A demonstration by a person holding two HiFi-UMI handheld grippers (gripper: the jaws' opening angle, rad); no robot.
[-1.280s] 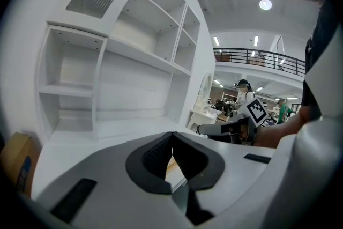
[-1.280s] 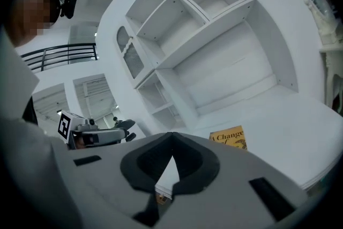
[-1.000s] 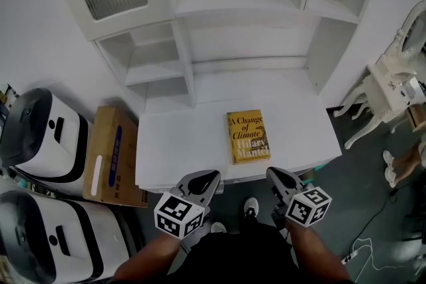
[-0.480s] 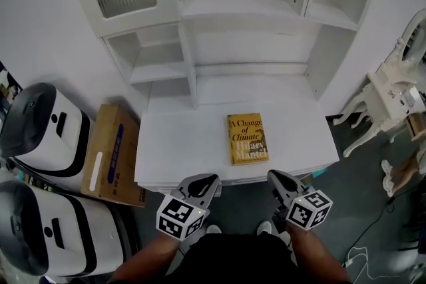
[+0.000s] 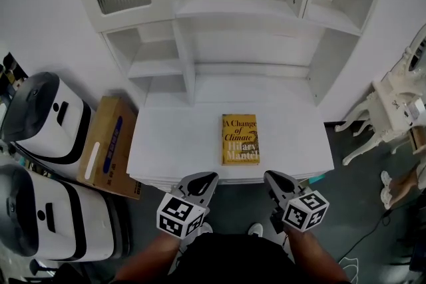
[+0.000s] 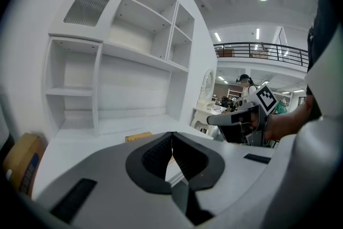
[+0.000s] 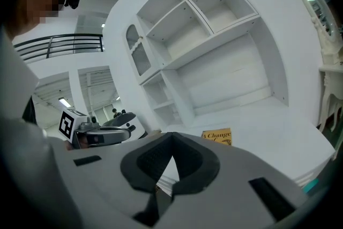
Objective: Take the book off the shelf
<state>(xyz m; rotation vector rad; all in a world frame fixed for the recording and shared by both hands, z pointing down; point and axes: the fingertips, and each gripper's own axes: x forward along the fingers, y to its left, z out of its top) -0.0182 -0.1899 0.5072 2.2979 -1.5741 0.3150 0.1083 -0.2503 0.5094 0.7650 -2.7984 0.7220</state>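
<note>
1. On the worktop [image 5: 173,143] below the shelves [image 5: 233,6], head view, we see the book [image 5: 240,140] lying flat, with the left gripper [image 5: 203,181] and right gripper [image 5: 274,179] near it.
2. Left gripper view: our fingers [image 6: 153,155] meet, gripping nothing.
3. Right gripper view: our fingers [image 7: 151,161] meet, empty.

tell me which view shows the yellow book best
The head view: the book shows its whole cover, lying flat. The left gripper view catches only a sliver; the right gripper view, part of the cover.
</note>
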